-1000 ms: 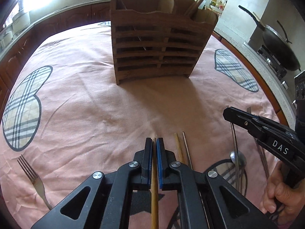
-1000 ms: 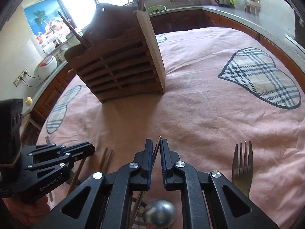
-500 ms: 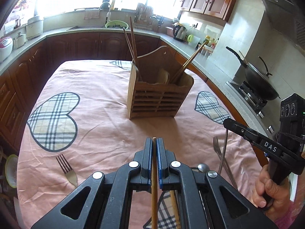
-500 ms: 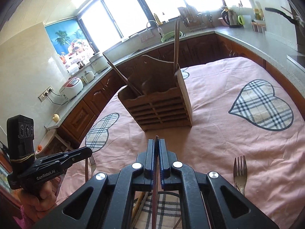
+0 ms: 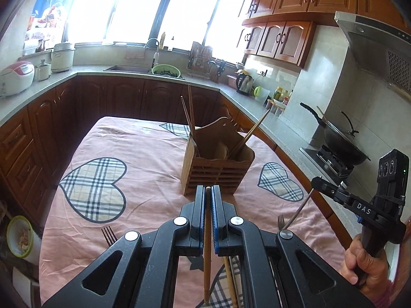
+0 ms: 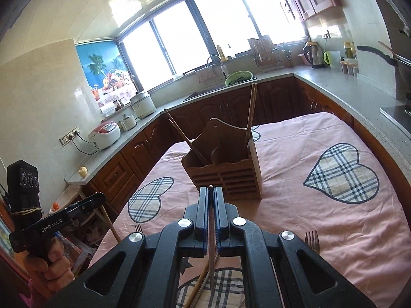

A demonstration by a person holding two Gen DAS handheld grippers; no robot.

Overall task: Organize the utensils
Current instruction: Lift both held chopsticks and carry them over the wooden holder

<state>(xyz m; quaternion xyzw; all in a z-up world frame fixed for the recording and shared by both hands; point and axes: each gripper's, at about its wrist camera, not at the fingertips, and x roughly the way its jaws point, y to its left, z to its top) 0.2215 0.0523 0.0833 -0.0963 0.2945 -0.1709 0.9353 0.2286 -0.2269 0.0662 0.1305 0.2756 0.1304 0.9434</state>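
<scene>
Between the pads of the left claw (image 5: 208,188), well short of the wooden utensil holder (image 5: 217,165) on the pink-clothed tabletop (image 5: 143,179), a wooden chopstick (image 5: 207,246) is clamped tight; the right claw (image 6: 211,188) is likewise clenched on a darker chopstick (image 6: 211,251). Each stick is pinched near one end with its length hanging below, so either could, I judge, swing and catch the holder's rim or the chopsticks already standing inside.
</scene>
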